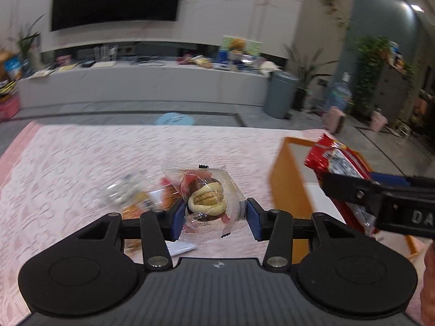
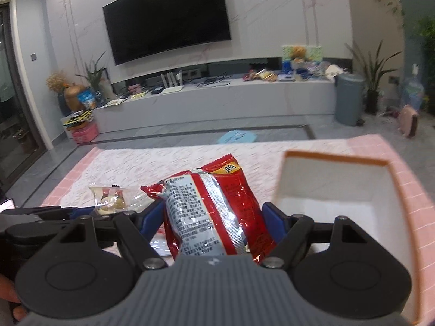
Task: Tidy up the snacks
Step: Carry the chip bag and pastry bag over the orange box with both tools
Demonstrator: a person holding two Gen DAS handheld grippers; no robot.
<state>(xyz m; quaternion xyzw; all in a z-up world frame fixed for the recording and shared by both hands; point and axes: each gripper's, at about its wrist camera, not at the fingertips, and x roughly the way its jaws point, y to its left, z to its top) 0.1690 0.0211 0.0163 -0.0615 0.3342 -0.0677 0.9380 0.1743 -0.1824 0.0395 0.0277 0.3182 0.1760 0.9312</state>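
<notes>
Both loads held up off the pink tablecloth (image 1: 81,163), both meant for the orange box (image 2: 334,160) at the right. Right gripper (image 2: 214,218) clamped on the red snack bag (image 2: 217,203), pads pressing its two sides, long axis running away from the fingers toward the room. Left gripper (image 1: 216,216) clamped on the clear-wrapped pastry (image 1: 208,197), pads pinching the wrapper's edges. Box opening just right of and beyond the red bag, so nearer the right hand; pastry farther left, with the right gripper between it and the box. More packets on the cloth under the left fingers, probably, though too blurred to name. Box seemingly empty inside.
</notes>
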